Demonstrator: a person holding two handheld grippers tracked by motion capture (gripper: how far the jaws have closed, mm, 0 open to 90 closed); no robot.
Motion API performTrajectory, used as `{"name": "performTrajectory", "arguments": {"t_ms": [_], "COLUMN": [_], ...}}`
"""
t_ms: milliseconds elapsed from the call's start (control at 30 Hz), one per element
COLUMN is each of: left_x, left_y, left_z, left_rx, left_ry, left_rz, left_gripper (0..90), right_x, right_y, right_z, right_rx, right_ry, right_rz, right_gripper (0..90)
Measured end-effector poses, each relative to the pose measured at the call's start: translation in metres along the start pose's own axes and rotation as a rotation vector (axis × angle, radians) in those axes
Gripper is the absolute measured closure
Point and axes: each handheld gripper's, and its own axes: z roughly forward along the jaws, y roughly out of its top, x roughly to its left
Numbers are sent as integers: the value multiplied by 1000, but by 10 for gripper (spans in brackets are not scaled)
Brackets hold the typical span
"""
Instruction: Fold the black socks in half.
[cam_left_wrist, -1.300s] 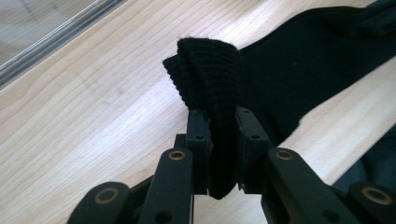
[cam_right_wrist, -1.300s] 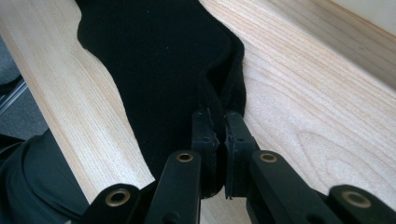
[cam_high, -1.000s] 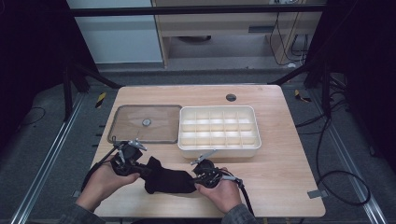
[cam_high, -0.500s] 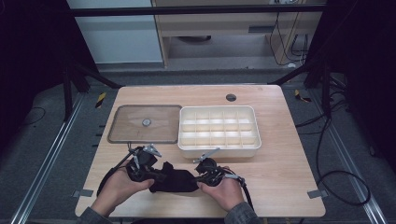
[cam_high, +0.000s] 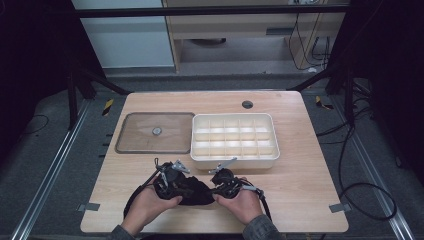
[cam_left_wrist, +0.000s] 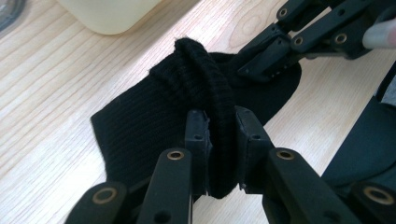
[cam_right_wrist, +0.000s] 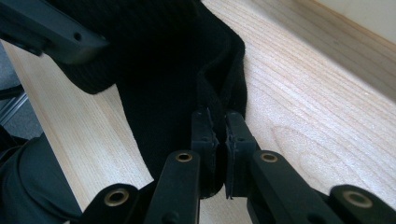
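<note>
While it lies near the front of the compartment box (cam_high: 233, 141), the black sock (cam_high: 194, 191) runs lengthwise along the box's front wall; left gripper (cam_high: 169, 180) and right gripper (cam_high: 223, 181) each pinch one end.

Sock (cam_high: 192, 189) btwn tools, tray (cam_high: 233, 159) behind.

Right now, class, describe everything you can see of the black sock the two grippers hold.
The black sock is ribbed knit fabric, bunched and folded over itself near the table's front edge, in front of the white divided box. Its thick rolled cuff is pinched by the left gripper; the right gripper clamps a thinner folded edge. Part of it lies flat on the wood.
</note>
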Motion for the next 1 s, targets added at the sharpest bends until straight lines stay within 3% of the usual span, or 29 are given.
{"name": "performTrajectory", "arguments": {"t_ms": [233,367,467,633,767,800,1000], "left_x": [-4,-8,-6,-5,-6,-6,-10], "left_y": [-1,-1,-2,-5,-6,-6,-4], "left_z": [10,14,19,26,27,27,28], "left_rx": [-13,-8,-4,8,8,7,-1], "left_ry": [-41,-15,-13,-9,-7,-7,-10], "left_rz": [-5,14,3,-1,-3,-3,0], "left_gripper": [769,768,768,767,768,768,766], "right_x": [-3,-3,-2,1,4,4,3], "right_y": [2,2,2,-1,-4,-5,-5], "right_z": [2,2,0,-5,-13,-15,-15], "right_rx": [5,-1,-7,-15,-31,-37,-31], "right_ry": [-4,-12,-18,-41,-49,-50,-41], "right_rz": [1,4,-3,-2,0,5,-4], "right_gripper": [848,825,765,586,553,553,797]}}
